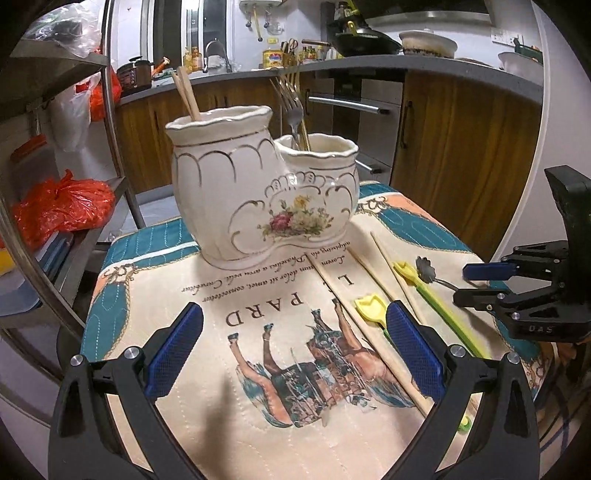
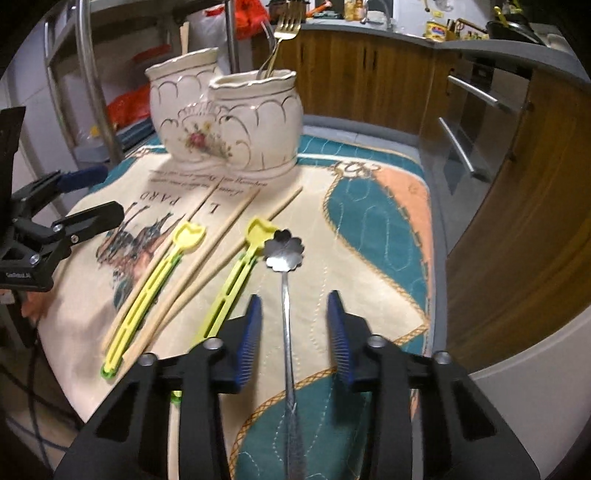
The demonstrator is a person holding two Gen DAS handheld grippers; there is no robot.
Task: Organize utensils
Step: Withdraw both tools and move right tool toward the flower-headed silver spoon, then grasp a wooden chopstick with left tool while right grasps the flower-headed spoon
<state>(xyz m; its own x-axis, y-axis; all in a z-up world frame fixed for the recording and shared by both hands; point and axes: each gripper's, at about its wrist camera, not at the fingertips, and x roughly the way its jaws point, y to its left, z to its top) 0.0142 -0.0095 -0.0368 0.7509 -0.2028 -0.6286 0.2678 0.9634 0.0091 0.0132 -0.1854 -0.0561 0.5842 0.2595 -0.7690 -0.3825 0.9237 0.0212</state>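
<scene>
A cream ceramic twin-pot holder (image 1: pixel 258 192) (image 2: pixel 225 122) stands at the far end of the printed mat (image 1: pixel 258 424) (image 2: pixel 369 221). Its taller pot holds chopsticks (image 1: pixel 186 94) and its lower pot holds forks (image 1: pixel 293 110) (image 2: pixel 284 27). On the mat lie loose wooden chopsticks (image 1: pixel 369 332) (image 2: pixel 218 236), two yellow-green utensils (image 1: pixel 367 306) (image 2: pixel 155 280) (image 2: pixel 236 277) and a silver spoon (image 2: pixel 284 251) (image 1: pixel 426 269) with a flower-shaped bowl. My right gripper (image 2: pixel 294 306) (image 1: pixel 467 284) straddles the spoon's handle, its pads clear of it. My left gripper (image 1: pixel 291 321) (image 2: pixel 107 192) hovers wide open over the mat, empty.
A metal rack (image 1: pixel 74 236) with orange plastic bags (image 1: pixel 62 206) stands to the left of the mat. Wooden cabinets (image 1: pixel 461 147) and an oven front (image 2: pixel 472 122) lie beyond the table's edge. A cluttered kitchen counter (image 1: pixel 332 64) runs behind.
</scene>
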